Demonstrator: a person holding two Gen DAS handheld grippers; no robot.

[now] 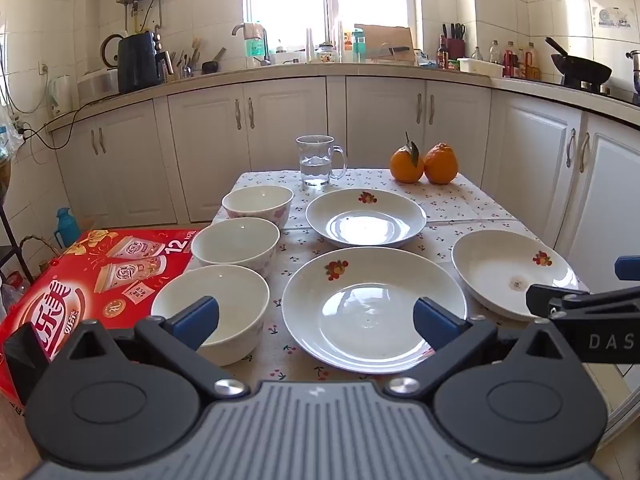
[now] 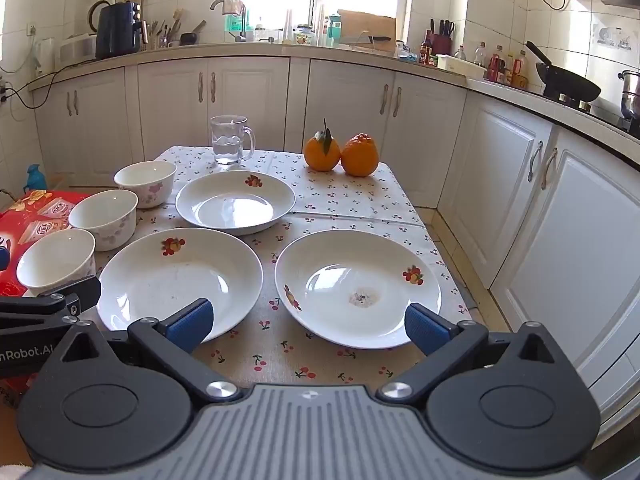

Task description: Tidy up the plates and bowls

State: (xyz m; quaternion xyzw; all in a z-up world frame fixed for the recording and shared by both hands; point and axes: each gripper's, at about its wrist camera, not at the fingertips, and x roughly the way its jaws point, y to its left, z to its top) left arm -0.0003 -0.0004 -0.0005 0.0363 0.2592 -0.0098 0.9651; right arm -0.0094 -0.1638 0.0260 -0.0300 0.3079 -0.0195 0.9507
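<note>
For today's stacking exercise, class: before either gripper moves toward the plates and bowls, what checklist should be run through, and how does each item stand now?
1. Left gripper open, nothing held: ok.
2. Right gripper open, nothing held: ok.
3. Three plates lie apart, unstacked, nearest plate unobstructed: ok.
4. Three bowls upright in a row, near bowl looks empty: ok.
5. Right plate clean: not ok, a smudge at its centre.
6. Glass mug and oranges clear of the dishes: ok.

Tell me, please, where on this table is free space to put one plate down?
Bare cloth lies along the near edge, before both front plates, and at the far right, between the oranges and the right plate. The left side is crowded: three bowls stand in a tight row.
</note>
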